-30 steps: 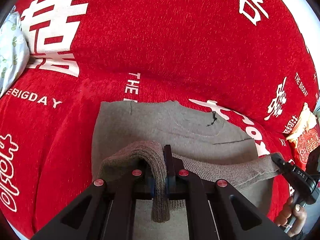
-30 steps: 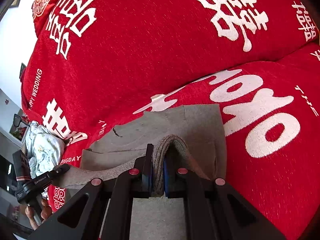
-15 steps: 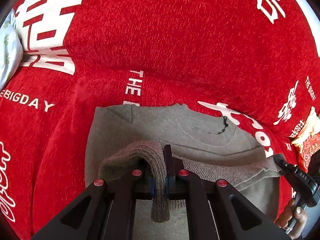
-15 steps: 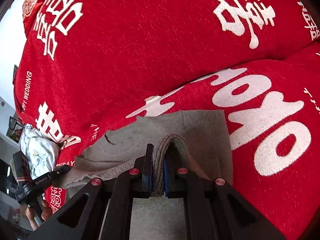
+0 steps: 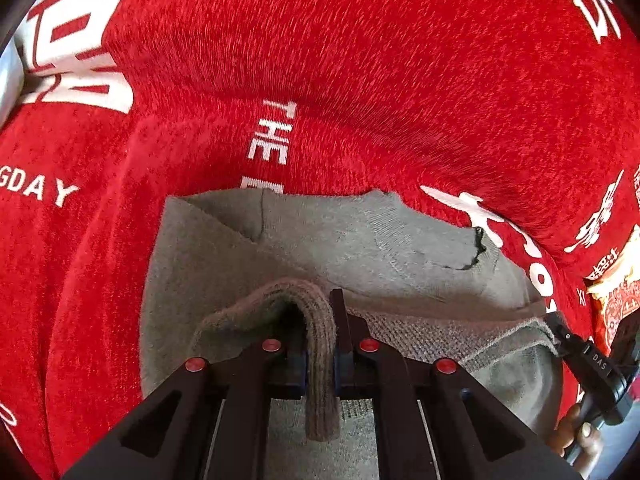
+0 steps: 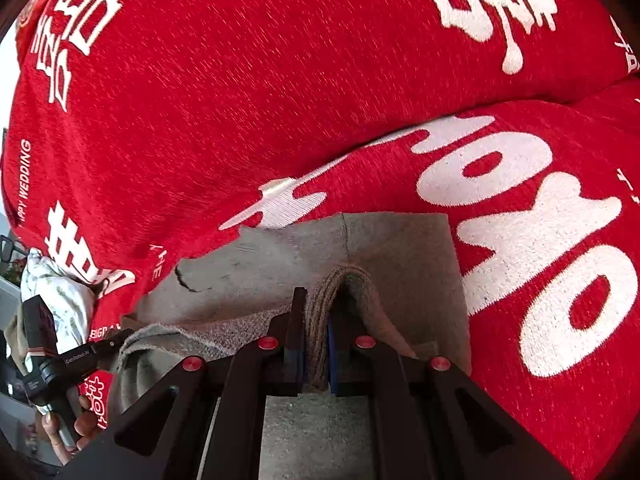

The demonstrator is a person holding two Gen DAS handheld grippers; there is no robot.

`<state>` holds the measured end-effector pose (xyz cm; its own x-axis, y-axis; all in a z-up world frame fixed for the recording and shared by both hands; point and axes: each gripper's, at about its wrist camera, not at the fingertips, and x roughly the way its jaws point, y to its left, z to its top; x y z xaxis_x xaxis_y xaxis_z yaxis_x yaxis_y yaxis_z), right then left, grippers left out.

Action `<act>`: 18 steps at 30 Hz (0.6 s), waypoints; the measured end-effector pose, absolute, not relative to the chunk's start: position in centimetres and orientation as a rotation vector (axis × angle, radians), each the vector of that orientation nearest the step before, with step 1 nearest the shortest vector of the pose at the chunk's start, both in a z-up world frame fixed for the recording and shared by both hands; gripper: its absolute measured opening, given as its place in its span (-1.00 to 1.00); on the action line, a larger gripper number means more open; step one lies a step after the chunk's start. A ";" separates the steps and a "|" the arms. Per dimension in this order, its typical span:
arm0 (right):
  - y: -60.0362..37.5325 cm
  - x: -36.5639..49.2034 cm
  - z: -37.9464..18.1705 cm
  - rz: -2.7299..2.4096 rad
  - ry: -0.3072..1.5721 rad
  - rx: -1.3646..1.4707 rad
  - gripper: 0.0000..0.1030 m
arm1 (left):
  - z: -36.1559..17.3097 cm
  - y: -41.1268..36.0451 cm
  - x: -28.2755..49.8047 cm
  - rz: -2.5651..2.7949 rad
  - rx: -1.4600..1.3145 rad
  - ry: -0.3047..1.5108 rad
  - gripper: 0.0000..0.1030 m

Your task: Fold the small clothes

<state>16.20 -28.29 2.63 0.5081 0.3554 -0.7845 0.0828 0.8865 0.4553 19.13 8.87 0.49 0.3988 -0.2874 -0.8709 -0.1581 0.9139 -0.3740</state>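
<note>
A grey-brown knit sweater (image 5: 320,240) lies flat on the red sofa cover (image 5: 360,60); it also shows in the right wrist view (image 6: 400,248). My left gripper (image 5: 322,344) is shut on the sweater's ribbed hem at its left corner. My right gripper (image 6: 316,344) is shut on the hem at its right corner. The hem is lifted and stretched between the two grippers, above the sweater's body. The right gripper (image 5: 560,332) shows at the far right of the left wrist view, and the left gripper (image 6: 120,336) at the far left of the right wrist view.
The red cover carries white characters and lettering (image 6: 520,184). A pale patterned cloth (image 6: 60,296) lies at the sofa's left end. A red and gold cushion (image 5: 616,296) sits at the right end.
Both grippers have moved forward toward the sofa back, carrying the hem further over the sweater's body. Both stay shut on the hem.
</note>
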 end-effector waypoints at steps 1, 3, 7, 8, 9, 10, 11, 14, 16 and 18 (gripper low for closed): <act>-28.3 16.3 2.6 0.172 1.037 0.474 -0.80 | 0.4 8.8 19.2 -0.086 -0.435 1.174 -0.82; -28.3 16.5 2.4 0.173 1.043 0.485 -0.74 | 0.1 8.9 19.6 -0.095 -0.445 1.194 -0.63; -28.6 16.8 2.0 0.177 1.055 0.537 0.06 | 0.0 10.0 20.0 -0.193 -0.624 1.170 0.57; -28.6 16.7 2.1 0.179 1.043 0.552 0.20 | 0.0 10.3 20.1 -0.188 -0.647 1.170 0.63; -28.7 16.6 2.4 0.179 1.026 0.559 0.32 | 0.0 10.5 20.2 -0.188 -0.671 1.175 0.63; -28.7 16.4 2.7 0.172 1.011 0.553 0.34 | 0.1 10.7 20.2 -0.194 -0.689 1.168 0.63; -28.6 16.3 3.1 0.164 1.001 0.543 0.34 | 0.4 10.8 20.0 -0.194 -0.692 1.151 0.63; -28.2 15.2 5.2 0.143 0.927 0.464 0.34 | 2.3 10.9 18.3 -0.199 -0.632 1.059 0.63; -26.9 14.6 6.3 0.172 0.905 0.372 0.35 | 3.5 10.6 17.0 -0.178 -0.557 1.011 0.63; -24.2 14.3 6.4 0.256 0.936 0.250 0.38 | 4.3 9.4 15.9 -0.200 -0.481 0.965 0.63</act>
<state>14.30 -24.24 6.36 0.5675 0.3226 -0.7576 -0.1073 0.9412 0.3205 15.87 9.44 4.29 0.5610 -0.3716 -0.7397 -0.0478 0.8776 -0.4771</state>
